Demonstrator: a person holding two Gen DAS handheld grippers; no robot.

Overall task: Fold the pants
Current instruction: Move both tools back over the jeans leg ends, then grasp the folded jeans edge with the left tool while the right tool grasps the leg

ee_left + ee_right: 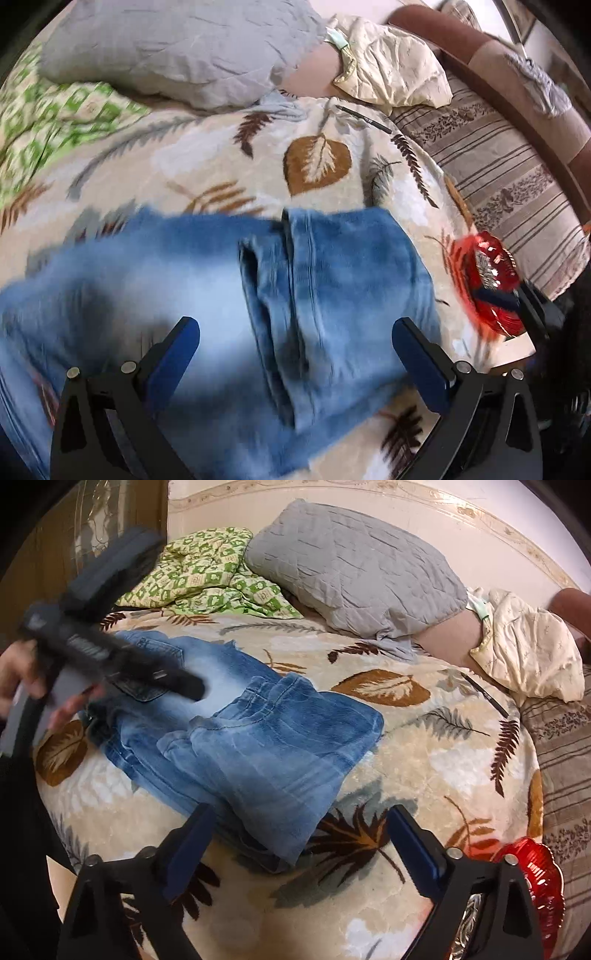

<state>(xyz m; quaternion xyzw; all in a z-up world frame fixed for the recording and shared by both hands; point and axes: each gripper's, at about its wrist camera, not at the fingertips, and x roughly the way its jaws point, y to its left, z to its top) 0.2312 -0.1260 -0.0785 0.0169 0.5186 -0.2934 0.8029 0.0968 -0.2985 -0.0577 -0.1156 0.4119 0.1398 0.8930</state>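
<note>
Denim is the story at this moment: the pants (236, 734), faded blue jeans, lie in a doubled-over bundle on the leaf-print blanket (424, 775), and every other place can be read off them. Folding looks well along, judging by the layers stacked on one another, with the waistband and a back pocket toward the side away from the right camera. Above the jeans hangs the left gripper (295, 354), its blue-padded jaws spread wide with nothing between them, probably so it can press or pinch the top layer next. On the near side of the jeans sits the right gripper (301, 843), equally wide open and empty, just off the cloth's near corner, perhaps ready to lift that edge. Beyond the jeans a grey pillow (354, 565) leans by the wall with a green patterned quilt (207, 576) next to it, and a thin dark stick (364, 119) lies on the blanket. Past the jeans' right edge shows a red glossy dish (487, 284), half cut off and blurred. Motion smear hides the cloth under the left gripper, so touching or hovering cannot be told.
</note>
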